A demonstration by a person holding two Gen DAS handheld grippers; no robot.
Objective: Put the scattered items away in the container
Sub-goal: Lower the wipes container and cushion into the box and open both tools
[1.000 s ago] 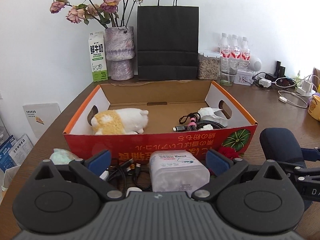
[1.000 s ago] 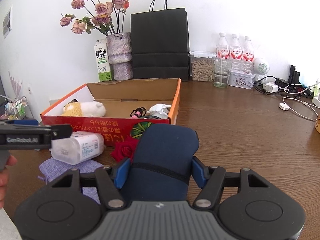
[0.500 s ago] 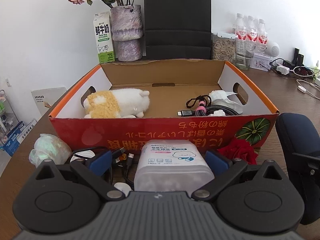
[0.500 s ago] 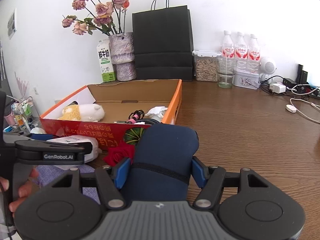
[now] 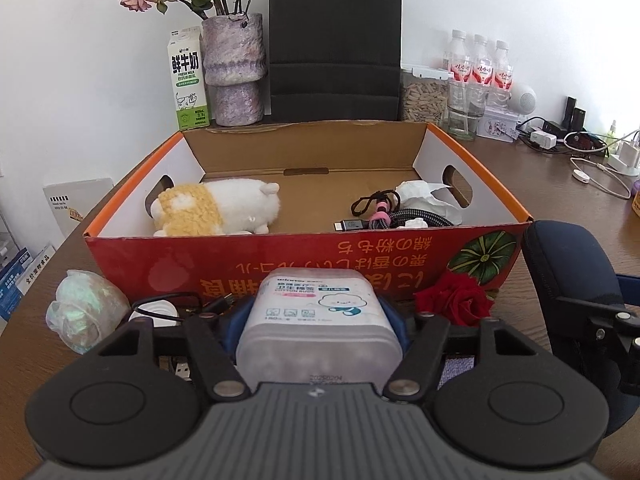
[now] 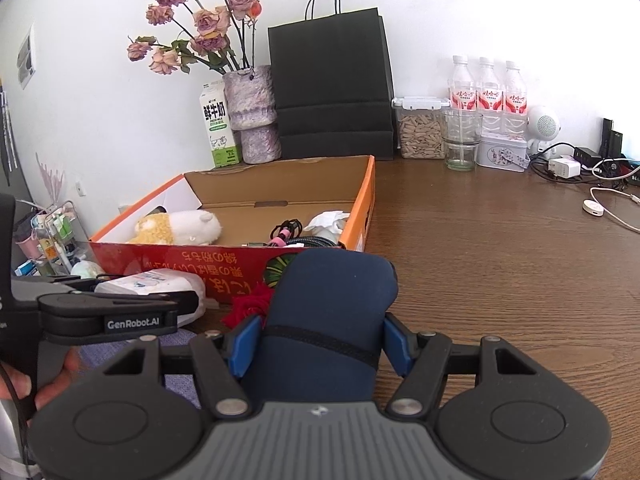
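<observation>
Your left gripper (image 5: 318, 322) is closing on the frosted plastic cotton-bud box (image 5: 320, 320) at six o'clock of the red cardboard tray (image 5: 304, 254); your right gripper (image 6: 320, 344) pinches the navy fabric case (image 6: 328, 320). Plush and cables are in; rose, wad, purple pouch remain.

The table (image 6: 500, 272) is dark wood with a visible grain and a soft sheen. On it the box (image 5: 304, 268) is corrugated cardboard, raw brown inside, glossy red print on its front wall. Inside the box lie a fluffy plush toy (image 5: 216, 208), a braided cable (image 5: 416, 218) and crumpled tissue (image 5: 424, 196). In front of the box sits a frosted plastic tub (image 5: 320, 320) with a smooth printed label; left of it is a crinkly plastic wad (image 5: 82, 312), right of it a velvety red rose (image 5: 456, 300). The dark blue case (image 6: 328, 320) is matt woven cloth. Behind the box stand a matt black paper bag (image 5: 336, 40) and clear plastic bottles (image 5: 480, 64).
</observation>
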